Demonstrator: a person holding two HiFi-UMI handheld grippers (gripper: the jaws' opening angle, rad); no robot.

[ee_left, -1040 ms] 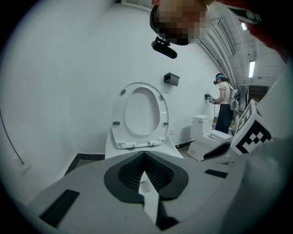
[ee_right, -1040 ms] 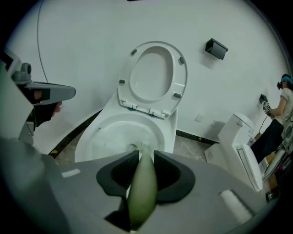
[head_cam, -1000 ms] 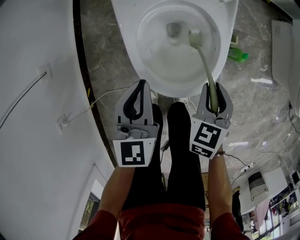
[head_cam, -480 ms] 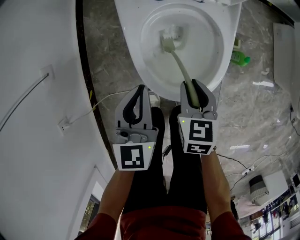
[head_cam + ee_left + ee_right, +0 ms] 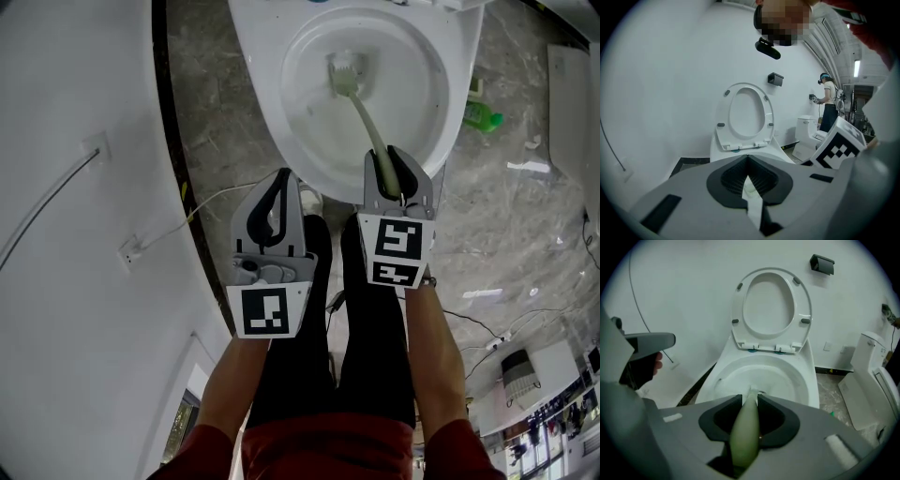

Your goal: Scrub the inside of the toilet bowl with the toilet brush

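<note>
The white toilet bowl (image 5: 281,131) fills the top of the head view, its seat and lid (image 5: 771,310) raised in the right gripper view. My right gripper (image 5: 397,169) is shut on the pale green handle of the toilet brush (image 5: 367,122), at the bowl's near rim. The brush head (image 5: 344,75) rests deep inside the bowl beside the drain. From the right gripper view the handle (image 5: 745,432) runs out between the jaws into the bowl (image 5: 736,376). My left gripper (image 5: 277,187) hangs shut and empty left of the right one, just short of the rim.
A white wall with a dark base strip (image 5: 183,178) runs along the left, with a cable (image 5: 211,199) on the marble floor. A green bottle (image 5: 476,116) lies right of the bowl. Another toilet (image 5: 872,376) stands at the right. A person (image 5: 828,105) stands in the background.
The brush head swept from the bowl's right side to near the drain, then shifted slightly. My right gripper moved left, towards the bowl's rim. The left gripper stayed put.
</note>
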